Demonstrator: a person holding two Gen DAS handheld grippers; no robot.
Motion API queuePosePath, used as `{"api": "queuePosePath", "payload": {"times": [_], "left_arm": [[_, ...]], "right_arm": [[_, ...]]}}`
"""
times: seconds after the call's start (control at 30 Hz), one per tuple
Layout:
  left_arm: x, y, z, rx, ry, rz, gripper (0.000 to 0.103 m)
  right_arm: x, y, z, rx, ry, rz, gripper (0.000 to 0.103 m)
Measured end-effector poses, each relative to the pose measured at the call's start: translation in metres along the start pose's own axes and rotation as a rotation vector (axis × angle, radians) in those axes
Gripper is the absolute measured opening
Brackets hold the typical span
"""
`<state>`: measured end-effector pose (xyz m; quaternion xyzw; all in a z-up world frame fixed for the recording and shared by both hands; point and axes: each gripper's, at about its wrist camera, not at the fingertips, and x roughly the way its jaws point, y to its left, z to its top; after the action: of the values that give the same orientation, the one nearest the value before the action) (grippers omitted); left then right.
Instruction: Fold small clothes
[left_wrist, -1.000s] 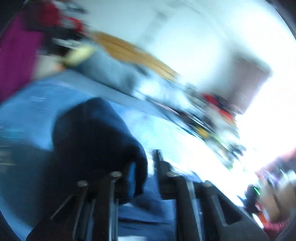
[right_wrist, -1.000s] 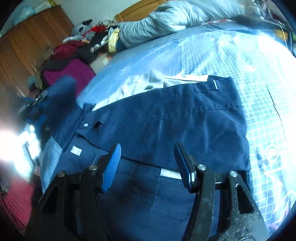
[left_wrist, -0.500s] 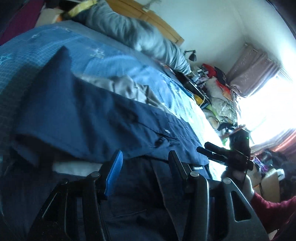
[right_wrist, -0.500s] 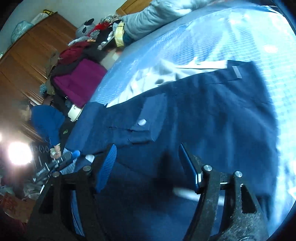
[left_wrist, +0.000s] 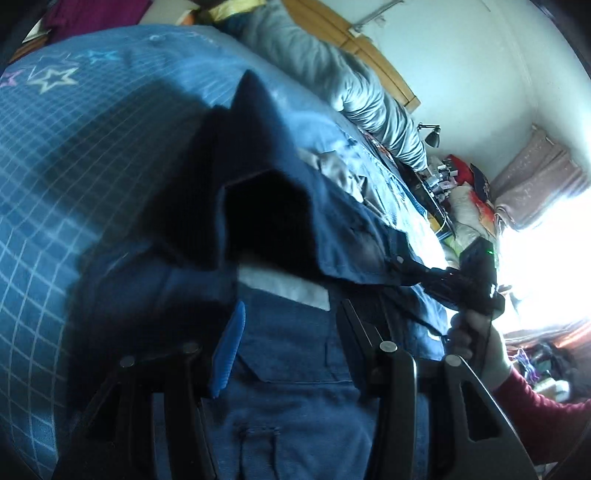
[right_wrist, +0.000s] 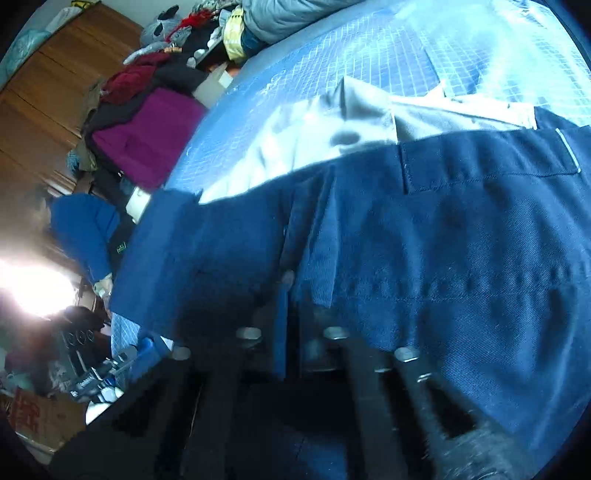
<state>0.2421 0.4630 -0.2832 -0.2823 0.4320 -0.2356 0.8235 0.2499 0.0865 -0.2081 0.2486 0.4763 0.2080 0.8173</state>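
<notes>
A: Biggest thing first?
B: Bed w/ blue grid-pattern sheet (left_wrist: 55, 177), stars printed near one corner. Grey duvet (left_wrist: 332, 85) bunched along the far side by a wooden headboard (left_wrist: 373, 62).

A: And the garment?
B: Navy shirt (right_wrist: 461, 240) spread on the sheet, taking up most of the right wrist view. Part of it is folded over itself; a pale grey strip (left_wrist: 284, 284) shows under the flap in the left wrist view. A light grey garment (right_wrist: 332, 122) lies just beyond it, partly tucked under its far edge.

A: Other stuff?
B: Wooden wardrobe (right_wrist: 48, 81) and a magenta bag (right_wrist: 147, 140) amid piled clothes beside the bed. Pink curtain (left_wrist: 539, 177) by a bright window.

A: Right gripper?
B: Right gripper (right_wrist: 291, 295) has its fingers drawn nearly together, pinching the shirt's edge near a button (right_wrist: 287, 277); fabric drapes over the fingers. Same tool seen from the left wrist cam, held by a hand (left_wrist: 476, 350) w/ a red sleeve (left_wrist: 535, 410).

A: Left gripper?
B: Left gripper (left_wrist: 291, 332) is spread wide, blue pad (left_wrist: 229, 347) on one finger, nothing between them. It sits just above the shirt's lower layer, near the strip.
</notes>
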Motion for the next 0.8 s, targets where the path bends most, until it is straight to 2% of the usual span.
{"api": "queuePosePath", "payload": {"times": [0.17,0.27,0.5,0.57,0.7,0.73,0.8], "left_arm": [[-0.002,0.019,-0.001,-0.06,-0.027,-0.02,0.053],[0.002,0.023,-0.002,-0.061,-0.024,-0.026,0.053],[0.0,0.018,0.001,-0.044,-0.012,-0.007,0.053],[-0.005,0.004,0.004,-0.001,-0.012,0.018,0.053],[-0.026,-0.022,0.018,0.104,-0.069,-0.006,0.054],[-0.028,-0.027,0.024,0.121,-0.083,-0.009,0.055],[-0.019,-0.027,0.04,0.142,-0.082,0.015,0.058]], "right_arm": [[-0.065,0.002,0.0,-0.023,-0.162,0.019,0.001],[-0.1,-0.009,-0.007,-0.03,-0.206,-0.012,0.001],[-0.118,-0.045,-0.029,0.001,-0.183,-0.139,0.001],[-0.118,-0.054,-0.034,0.015,-0.175,-0.152,0.002],[-0.115,-0.065,-0.032,-0.012,-0.148,-0.169,0.003],[-0.112,-0.066,-0.029,-0.024,-0.129,-0.177,0.006],[-0.113,-0.067,-0.027,-0.041,-0.119,-0.273,0.013]]}}
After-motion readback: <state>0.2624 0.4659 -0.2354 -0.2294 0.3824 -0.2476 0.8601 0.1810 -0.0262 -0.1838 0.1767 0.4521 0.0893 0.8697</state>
